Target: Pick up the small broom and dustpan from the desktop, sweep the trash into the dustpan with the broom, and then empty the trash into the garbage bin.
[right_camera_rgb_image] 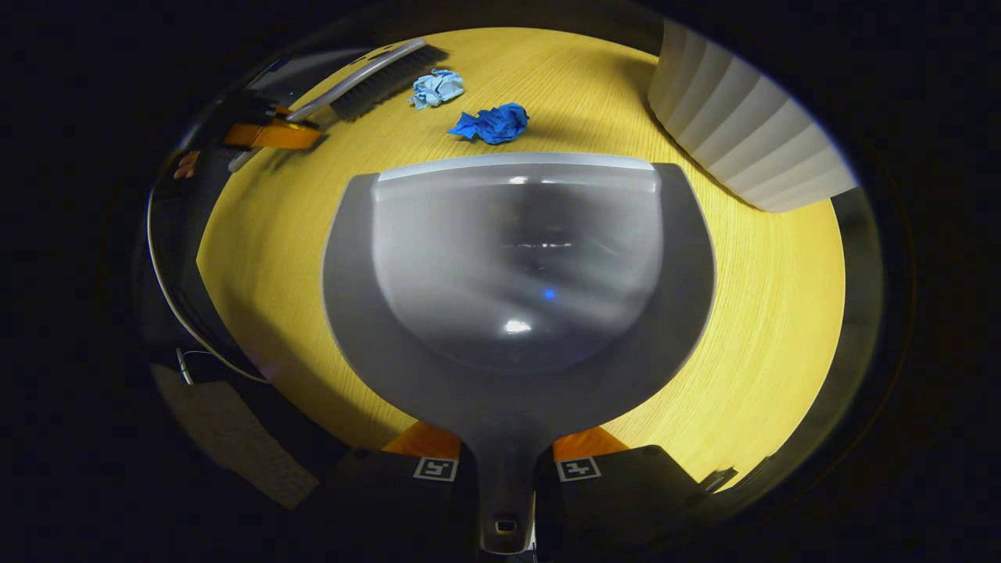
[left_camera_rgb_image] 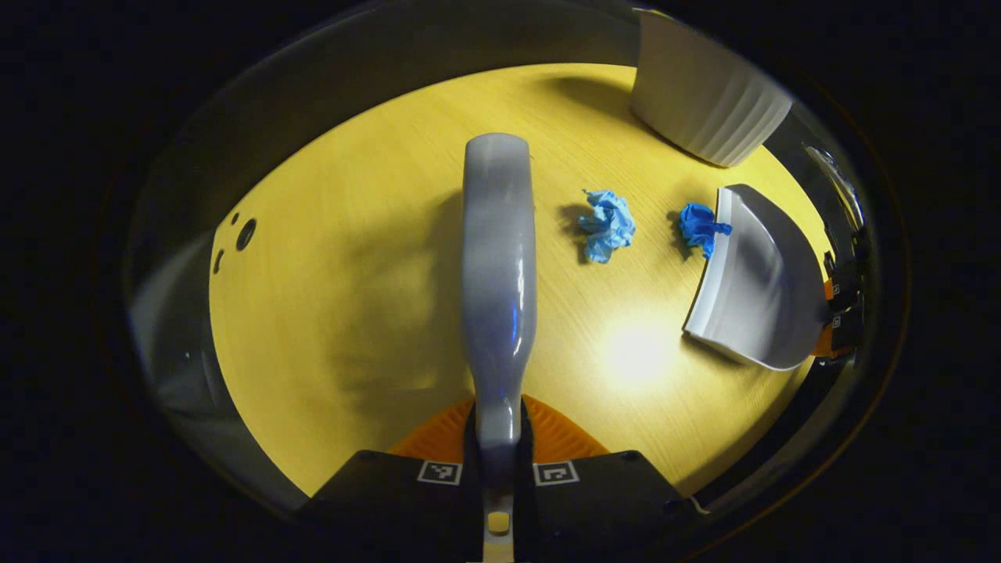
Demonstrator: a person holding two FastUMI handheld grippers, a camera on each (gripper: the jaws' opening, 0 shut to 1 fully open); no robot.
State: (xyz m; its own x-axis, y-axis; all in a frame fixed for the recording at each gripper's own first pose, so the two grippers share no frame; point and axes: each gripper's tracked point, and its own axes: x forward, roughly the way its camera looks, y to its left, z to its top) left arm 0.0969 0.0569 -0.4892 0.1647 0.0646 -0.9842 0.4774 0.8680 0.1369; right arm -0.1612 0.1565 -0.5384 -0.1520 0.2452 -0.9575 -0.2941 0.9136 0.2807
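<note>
Done so far: we judge both tools are picked up. Our left tongs point(left_camera_rgb_image: 498, 469) are clenched on the handle of the broom point(left_camera_rgb_image: 499, 266), and our right tongs point(right_camera_rgb_image: 507, 469) are clenched on the handle of the dustpan point(right_camera_rgb_image: 516, 274).
Left to do: nothing is swept yet. The pan looks bare inside, and the emptying into the bin has not begun.
Trash: a pale blue wad point(left_camera_rgb_image: 608, 225) and a darker blue wad point(left_camera_rgb_image: 698, 227) both lie on the tabletop point(left_camera_rgb_image: 352, 258).
Where the trash sits: the darker wad lies right at the dustpan's front lip; we cannot tell if it touches. The pale wad lies a little further off, between the broom and the pan.
Garbage bin point(right_camera_rgb_image: 743, 133): white, ribbed, standing on the tabletop beyond the dustpan, to its right in the right gripper view.
Left hand's pose: the broom points forward over the tabletop, its bristles close beside the pale wad in the right gripper view.
Right hand's pose: the dustpan is held low, mouth facing the wads, lip toward the broom.
</note>
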